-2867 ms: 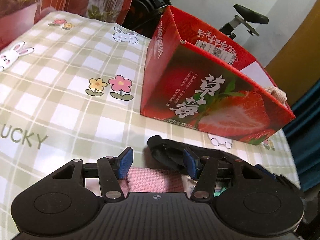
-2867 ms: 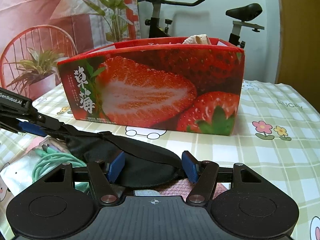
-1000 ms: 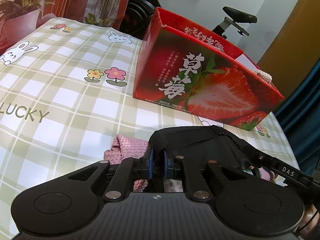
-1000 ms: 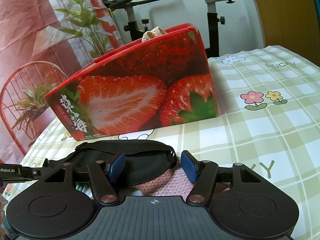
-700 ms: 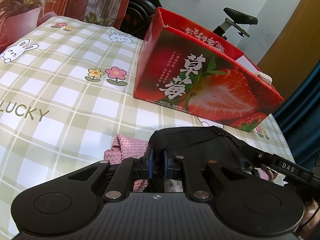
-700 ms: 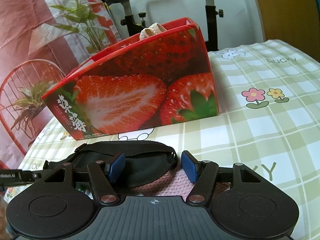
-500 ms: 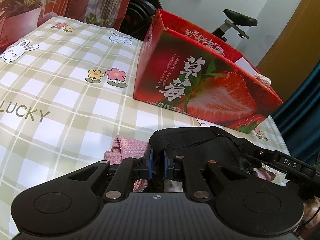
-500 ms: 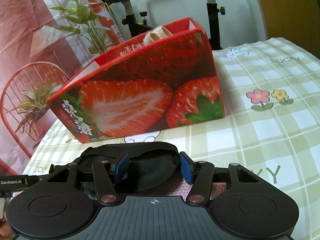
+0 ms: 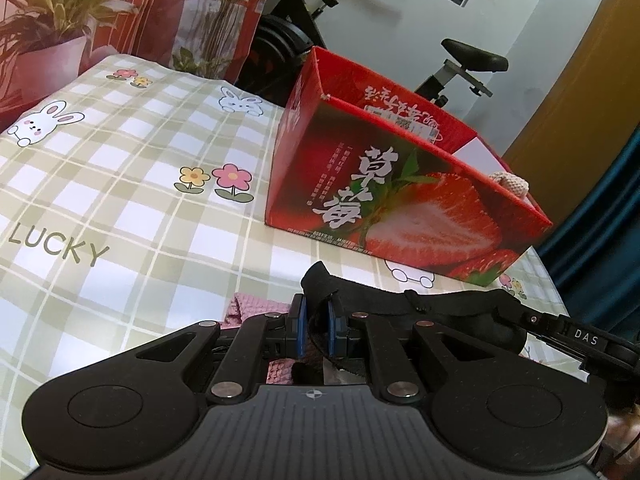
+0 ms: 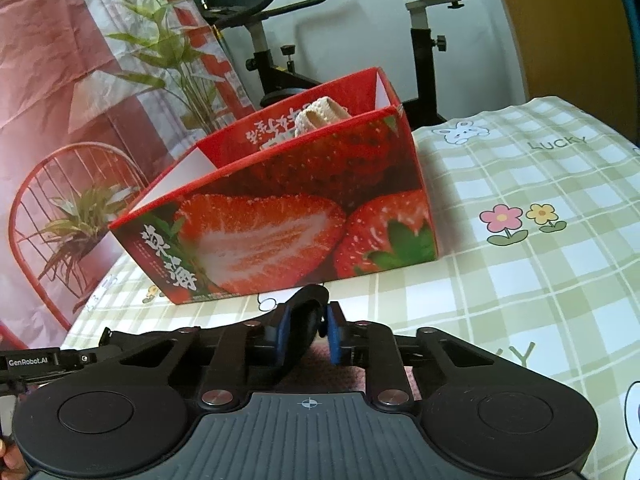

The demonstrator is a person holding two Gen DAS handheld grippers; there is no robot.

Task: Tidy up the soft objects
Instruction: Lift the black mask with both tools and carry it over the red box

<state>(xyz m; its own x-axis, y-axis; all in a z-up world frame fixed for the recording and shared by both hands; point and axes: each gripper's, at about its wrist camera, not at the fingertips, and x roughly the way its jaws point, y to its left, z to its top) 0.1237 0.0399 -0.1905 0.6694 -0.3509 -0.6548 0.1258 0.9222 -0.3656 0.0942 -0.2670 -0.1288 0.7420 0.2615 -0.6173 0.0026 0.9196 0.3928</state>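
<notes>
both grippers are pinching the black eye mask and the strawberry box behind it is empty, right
Not quite. The left gripper and the right gripper do each pinch an end of the black eye mask, the right one's jaws closing on it. But the strawberry box is not empty: the right wrist view shows a beige knitted item poking above its rim.

Glossy cardboard box (image 9: 400, 208), matt black cloth (image 9: 404, 300)
</notes>
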